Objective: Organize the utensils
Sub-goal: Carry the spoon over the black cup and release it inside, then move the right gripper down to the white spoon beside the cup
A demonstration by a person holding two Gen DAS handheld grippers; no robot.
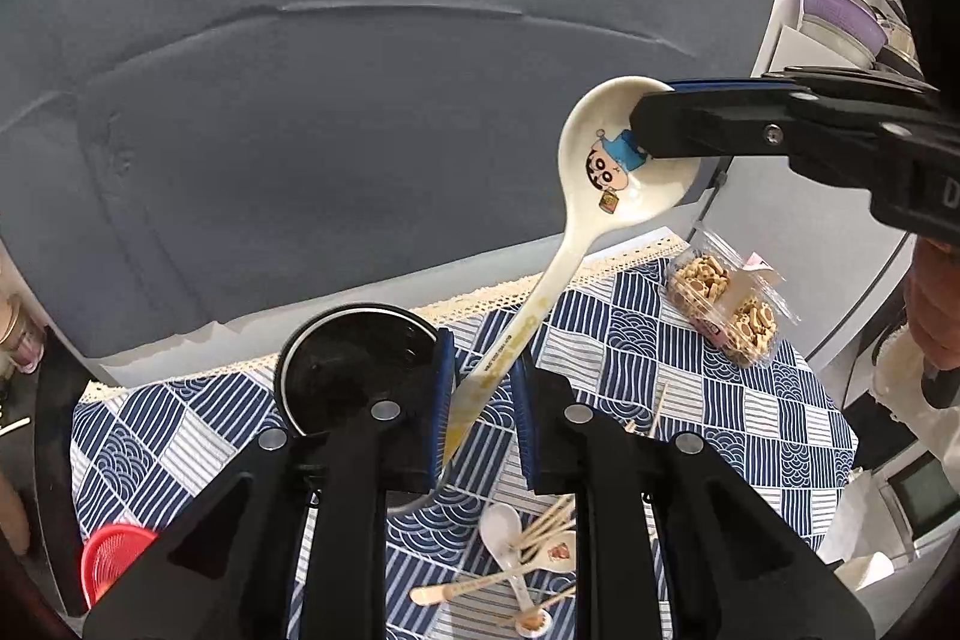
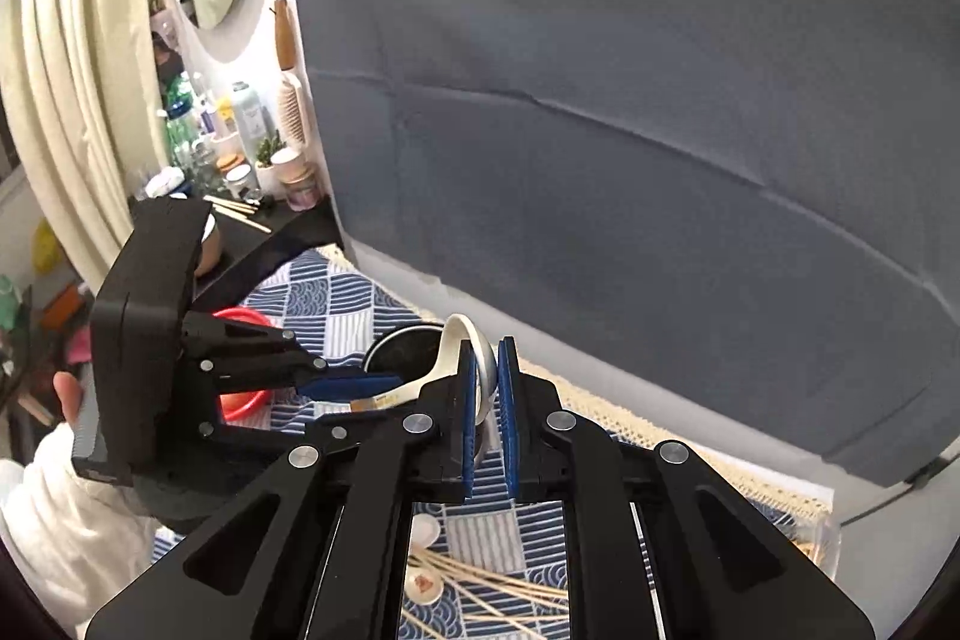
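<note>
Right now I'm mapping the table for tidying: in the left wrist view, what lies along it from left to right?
Red basket → black-lidded cup → cartoon spoon's handle between the left gripper's fingers → bag of biscuits.

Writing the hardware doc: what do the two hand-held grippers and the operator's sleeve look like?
Both the left hand-held gripper and the right hand-held gripper are matte black plastic, with angular linkage arms that have triangular cutouts, round silver pivot pins, and ribbed blue pads on the fingers. Each body is a black box. No cables visible. The sleeve is white fabric.
</note>
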